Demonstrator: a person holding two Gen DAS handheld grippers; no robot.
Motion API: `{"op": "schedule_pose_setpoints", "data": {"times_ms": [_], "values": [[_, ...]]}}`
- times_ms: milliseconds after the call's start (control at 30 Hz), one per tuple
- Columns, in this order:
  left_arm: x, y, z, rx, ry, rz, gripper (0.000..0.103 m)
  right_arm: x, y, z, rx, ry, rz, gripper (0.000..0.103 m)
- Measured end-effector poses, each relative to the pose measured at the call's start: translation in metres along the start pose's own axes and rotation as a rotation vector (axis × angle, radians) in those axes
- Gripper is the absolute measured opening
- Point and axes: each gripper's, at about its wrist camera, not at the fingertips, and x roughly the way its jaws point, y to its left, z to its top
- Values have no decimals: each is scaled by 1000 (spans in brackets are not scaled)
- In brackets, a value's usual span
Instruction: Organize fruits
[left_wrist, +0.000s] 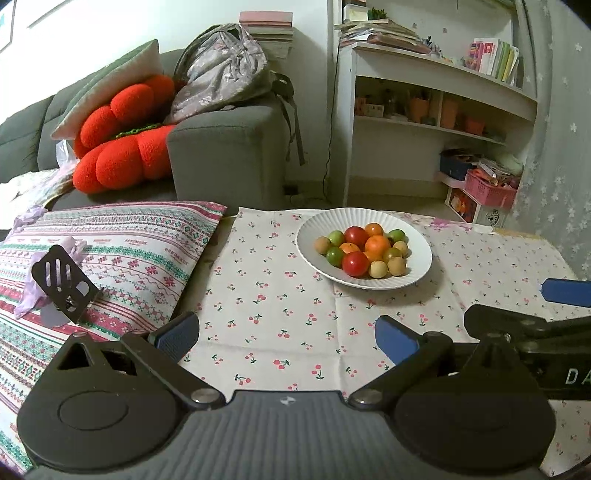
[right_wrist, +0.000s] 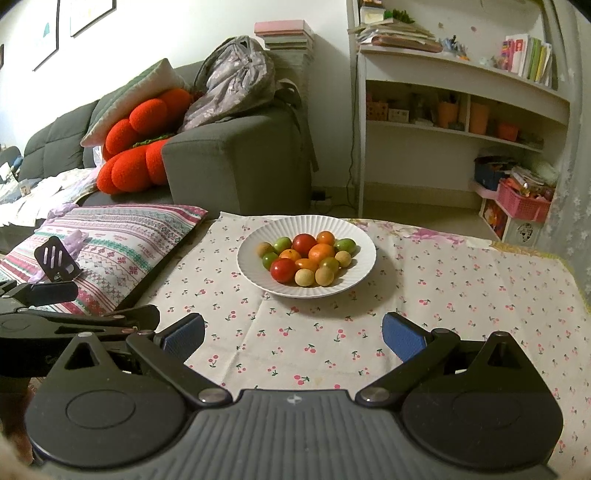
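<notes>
A white ribbed plate (left_wrist: 417, 245) (right_wrist: 255, 273) sits on the cherry-print cloth and holds several small fruits: red tomatoes (left_wrist: 355, 263) (right_wrist: 283, 270), an orange one (left_wrist: 377, 244) (right_wrist: 321, 253), green ones (left_wrist: 335, 255) (right_wrist: 282, 244) and pale yellow ones (left_wrist: 378, 269) (right_wrist: 304, 277). My left gripper (left_wrist: 286, 336) hovers open over the cloth, well short of the plate and to its left. Open as well, my right gripper (right_wrist: 293, 338) is straight in front of the plate, nothing between its blue pads (right_wrist: 400, 338). The two grippers sit side by side.
A patterned cushion (left_wrist: 110, 258) (right_wrist: 122, 240) with a black phone stand (left_wrist: 62, 282) (right_wrist: 55, 260) lies left of the cloth. A grey sofa (left_wrist: 225, 155) with a red cushion (left_wrist: 125, 140) stands behind. White shelves (left_wrist: 436, 110) and a pink basket (right_wrist: 522, 201) are at the back right.
</notes>
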Motion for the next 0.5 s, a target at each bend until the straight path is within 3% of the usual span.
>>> {"op": "schedule_pose_setpoints", "data": {"times_ms": [500], "values": [[8,2,-2,7,29,-28,96,1,2,-3,-2,6,-7,103]]}}
